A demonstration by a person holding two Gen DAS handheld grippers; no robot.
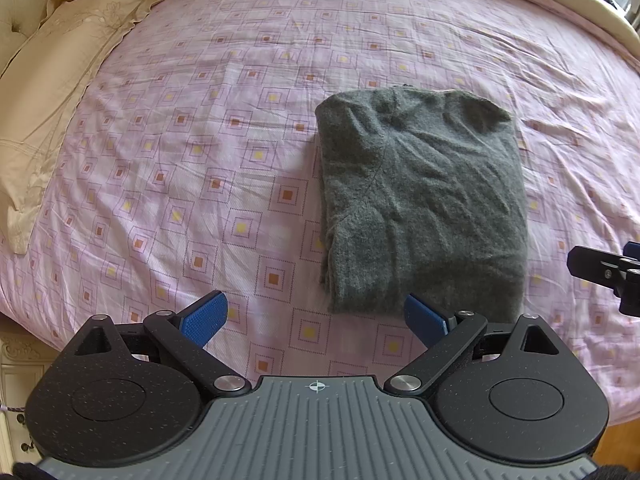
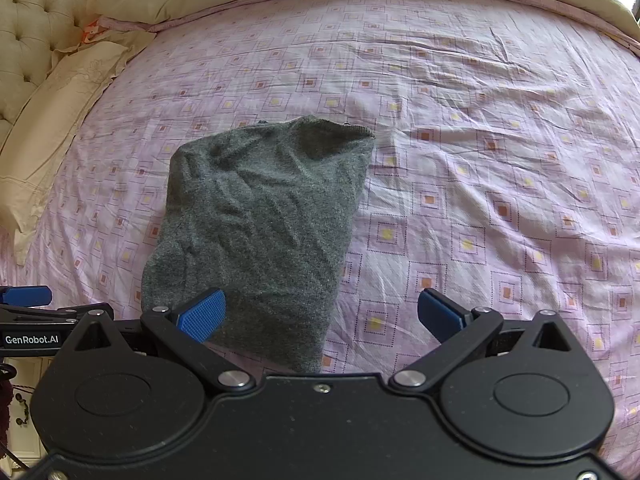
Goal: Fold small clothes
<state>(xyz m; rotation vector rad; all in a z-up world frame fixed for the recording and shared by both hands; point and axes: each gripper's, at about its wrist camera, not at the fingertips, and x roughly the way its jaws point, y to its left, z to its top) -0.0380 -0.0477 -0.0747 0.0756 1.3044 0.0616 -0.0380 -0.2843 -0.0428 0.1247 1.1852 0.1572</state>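
"GenRobot.AI" in white letters on black bar of left gripper (image 2: 26, 296), seen at left edge of right wrist view. No other legible writing.

Grey knit sweater (image 1: 420, 200) folded into compact rectangle, lying flat on pink bedsheet (image 1: 200, 120) with square pattern. Long axis running away from cameras, toward far side of bed; near short edge close to both grippers, far short edge rumpled with neckline-like opening (image 2: 332, 136) at far right corner. Surface creased, fold seam along left side in left wrist view.

Left gripper (image 1: 316, 316) jaws spread wide, empty, held low over near edge of bed, pointing forward; right blue pad (image 1: 424, 318) overlapping near left corner of sweater in view, contact unclear. Left blue pad (image 1: 204, 318) over bare sheet.

Right gripper (image 2: 320, 316) likewise released, empty, pointing forward; left pad (image 2: 202, 316) over near end of sweater, right pad (image 2: 440, 314) over sheet. Sweater near edge between jaws, off to left.

Beige pillows (image 2: 52, 120) along left, tufted headboard (image 2: 36, 12) behind.
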